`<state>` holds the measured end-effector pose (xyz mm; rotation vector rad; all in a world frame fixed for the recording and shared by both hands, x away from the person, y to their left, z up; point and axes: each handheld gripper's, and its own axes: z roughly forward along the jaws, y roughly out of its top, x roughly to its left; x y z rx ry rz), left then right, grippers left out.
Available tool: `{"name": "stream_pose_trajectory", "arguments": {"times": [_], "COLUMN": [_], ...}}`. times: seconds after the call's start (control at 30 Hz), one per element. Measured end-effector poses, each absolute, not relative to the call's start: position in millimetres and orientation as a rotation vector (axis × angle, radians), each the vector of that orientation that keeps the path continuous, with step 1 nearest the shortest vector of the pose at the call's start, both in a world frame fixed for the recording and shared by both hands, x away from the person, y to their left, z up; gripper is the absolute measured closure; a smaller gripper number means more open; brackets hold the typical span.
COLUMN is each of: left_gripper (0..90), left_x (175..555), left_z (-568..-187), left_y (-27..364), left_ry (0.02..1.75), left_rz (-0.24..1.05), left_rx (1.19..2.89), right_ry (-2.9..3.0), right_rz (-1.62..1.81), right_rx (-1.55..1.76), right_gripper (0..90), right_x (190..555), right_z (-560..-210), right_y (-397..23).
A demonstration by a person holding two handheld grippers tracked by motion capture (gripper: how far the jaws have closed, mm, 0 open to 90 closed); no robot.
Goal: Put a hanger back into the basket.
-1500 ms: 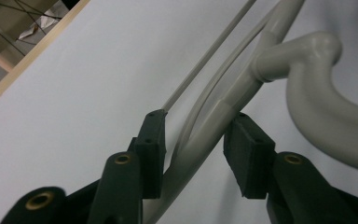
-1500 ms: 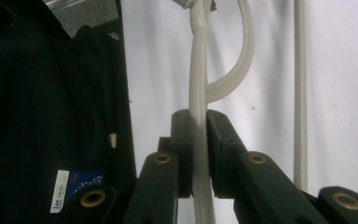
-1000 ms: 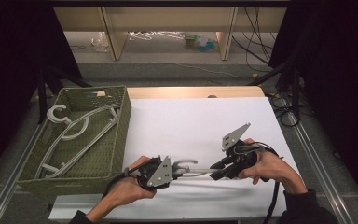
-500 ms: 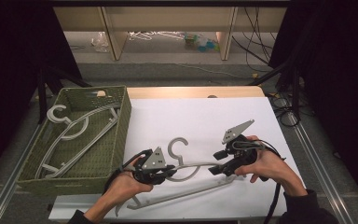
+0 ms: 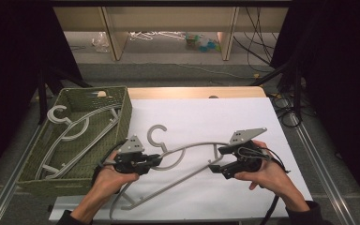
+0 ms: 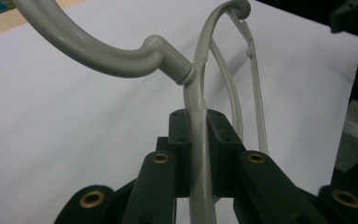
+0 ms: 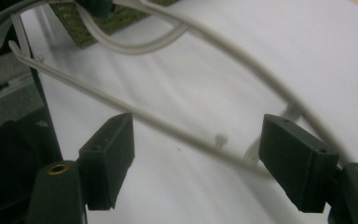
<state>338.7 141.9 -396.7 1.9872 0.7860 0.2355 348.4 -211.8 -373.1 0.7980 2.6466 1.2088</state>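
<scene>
White sheet over the table (image 5: pixel 243 112), and nearest the person the action is on the hanger (image 5: pixel 194 171): it lies across the sheet's near half, its hook (image 5: pixel 157 136) up toward twelve o'clock, and it has swung out of the huddle between the hands where it sat a second ago. Left gripper (image 5: pixel 152 161), at about eight o'clock on the sheet, is clamped tight on the shoulder just below the neck; the left gripper view shows the pads (image 6: pixel 220 140) squeezing the grey bar (image 6: pixel 196 154). Right gripper (image 5: pixel 218 161), at four o'clock, has just been opening its jaws, and they now stand spread with the crossbar (image 7: pixel 168 126) passing between them, untouched. So one hand lets go and the left alone carries it, which looks like a handover finished. Farther off at ten o'clock sits the green basket (image 5: pixel 122 110) with more hangers (image 5: pixel 75 133) inside, well apart from this one.
</scene>
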Motion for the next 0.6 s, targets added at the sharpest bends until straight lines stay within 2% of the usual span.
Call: {"name": "stream_pose_trajectory", "arguments": {"times": [0.23,0.6], "left_gripper": [80.9,80.7], "left_x": [336,332], "left_z": [-377,-359], "left_y": [168,193], "left_ry": [0.854,0.885], "left_rz": [0.259,0.283], "left_rx": [1.896,1.796], "right_ry": [2.54,2.487], "right_rz": [1.309,1.313], "right_rx": [0.806,0.806], "right_gripper": [23.9,22.0], "right_x": [332,330], "right_z": [-379,-390], "right_y": [-224,-223]}}
